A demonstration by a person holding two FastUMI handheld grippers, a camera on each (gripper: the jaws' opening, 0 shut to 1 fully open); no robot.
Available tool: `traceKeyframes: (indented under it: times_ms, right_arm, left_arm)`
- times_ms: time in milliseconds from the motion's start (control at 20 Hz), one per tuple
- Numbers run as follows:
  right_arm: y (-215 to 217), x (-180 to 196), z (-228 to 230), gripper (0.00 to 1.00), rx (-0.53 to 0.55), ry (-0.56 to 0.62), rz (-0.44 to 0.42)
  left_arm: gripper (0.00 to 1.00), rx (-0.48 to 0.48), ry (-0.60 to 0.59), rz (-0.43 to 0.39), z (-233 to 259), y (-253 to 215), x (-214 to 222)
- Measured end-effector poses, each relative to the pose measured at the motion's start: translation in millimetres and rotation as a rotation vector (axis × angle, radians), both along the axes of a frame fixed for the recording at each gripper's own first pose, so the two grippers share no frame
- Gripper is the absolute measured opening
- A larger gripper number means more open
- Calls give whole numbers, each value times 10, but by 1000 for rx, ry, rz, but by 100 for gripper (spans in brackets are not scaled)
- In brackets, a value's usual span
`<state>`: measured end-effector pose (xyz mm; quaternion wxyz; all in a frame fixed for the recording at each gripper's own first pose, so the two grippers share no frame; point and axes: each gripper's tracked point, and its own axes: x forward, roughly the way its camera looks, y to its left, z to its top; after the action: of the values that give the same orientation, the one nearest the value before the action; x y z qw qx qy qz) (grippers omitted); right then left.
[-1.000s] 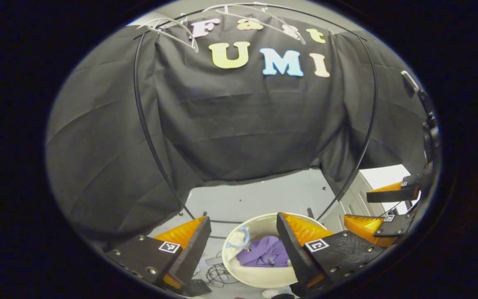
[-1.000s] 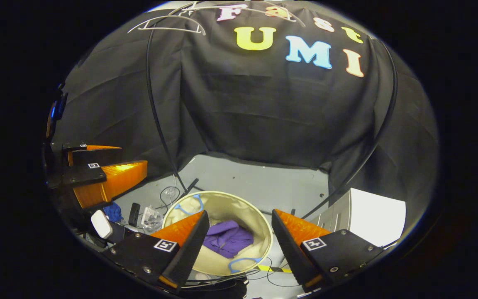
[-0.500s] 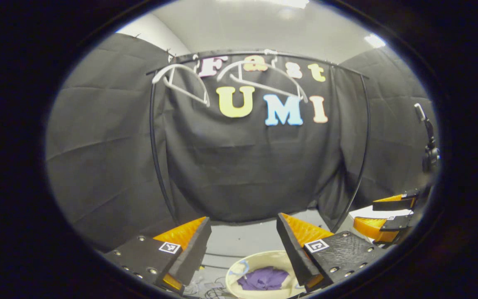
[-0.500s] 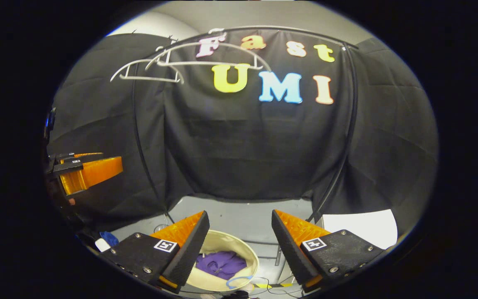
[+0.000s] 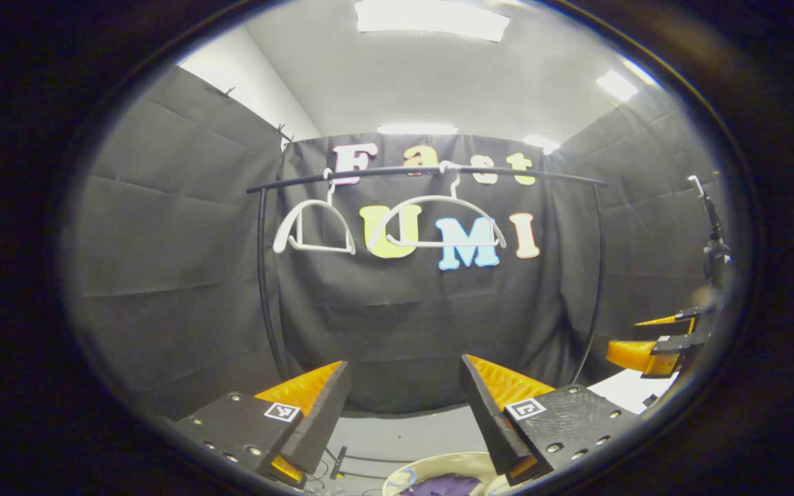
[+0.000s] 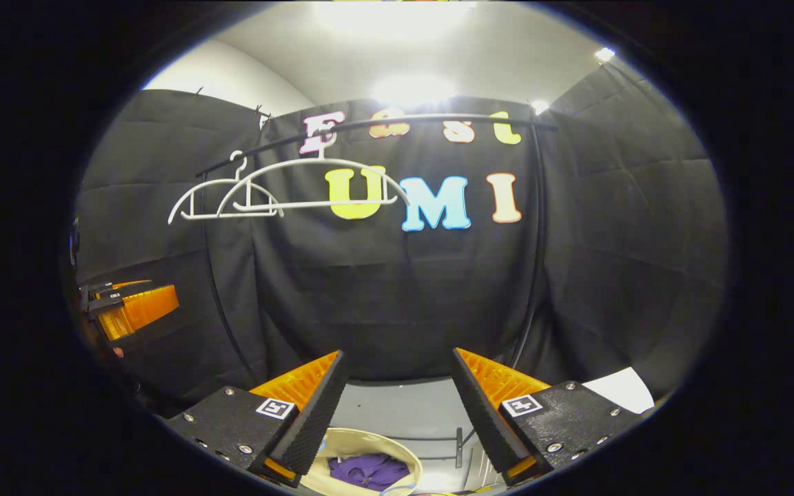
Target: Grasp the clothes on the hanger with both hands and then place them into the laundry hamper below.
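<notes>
Two bare white hangers [image 5: 397, 224] hang on the black rail [image 5: 424, 171] at upper centre; left gripper [image 5: 404, 406] spread wide, gripping nothing; right gripper [image 6: 397, 399] likewise released and empty; purple clothes [image 6: 368, 471] sit in the cream laundry hamper [image 6: 321, 472] at bottom centre, between the fingers.

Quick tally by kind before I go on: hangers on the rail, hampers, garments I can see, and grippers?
Hangers on the rail: 2, both bare, one and the other
Laundry hamper: 1
Purple garment in the hamper: 1
Grippers: 2, left gripper and right gripper, both open and holding nothing
Total: 6
</notes>
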<state>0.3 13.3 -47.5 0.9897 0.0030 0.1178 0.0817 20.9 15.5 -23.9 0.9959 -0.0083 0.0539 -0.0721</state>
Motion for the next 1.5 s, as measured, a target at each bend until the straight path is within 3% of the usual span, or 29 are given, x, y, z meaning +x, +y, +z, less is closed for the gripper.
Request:
traceKeyframes:
  times_ms: [250,350,450,750,900,950,1000,1150,1200,1250,1400,1500]
  right_arm:
    - [-278,-47,437,92,5,-118,-61]
    - [-400,-95,525,93,5,-162,-91]
    - [-498,-117,530,93,-5,-186,-118]
    - [-580,-106,532,92,27,-196,-155]
    - [-595,-67,591,92,35,-212,-158]
    - [-581,-47,605,92,32,-211,-156]
    - [-587,-35,623,93,29,-211,-155]
    - [-554,-16,691,93,44,-216,-148]
    - [-550,-15,691,93,46,-216,-146]
    - [-554,-9,695,92,47,-218,-146]
    - [-557,-27,697,93,45,-220,-145]
    - [-557,-29,721,94,47,-222,-148]
  left_arm:
    - [85,-19,-43,25,215,227,-95]
    - [98,-7,-69,45,274,331,-129]
    - [92,-8,-80,68,286,427,-151]
    - [92,-34,-99,90,349,532,-200]
    - [92,-29,-112,96,412,505,-181]
    - [98,-26,-122,98,439,482,-182]
    - [92,-27,-133,98,469,461,-179]
    - [92,-29,-135,89,480,376,-167]
    - [98,-31,-138,88,538,321,-131]
    - [92,-32,-140,87,540,306,-140]
    - [92,-31,-146,90,556,303,-189]
    - [98,-29,-150,93,569,306,-218]
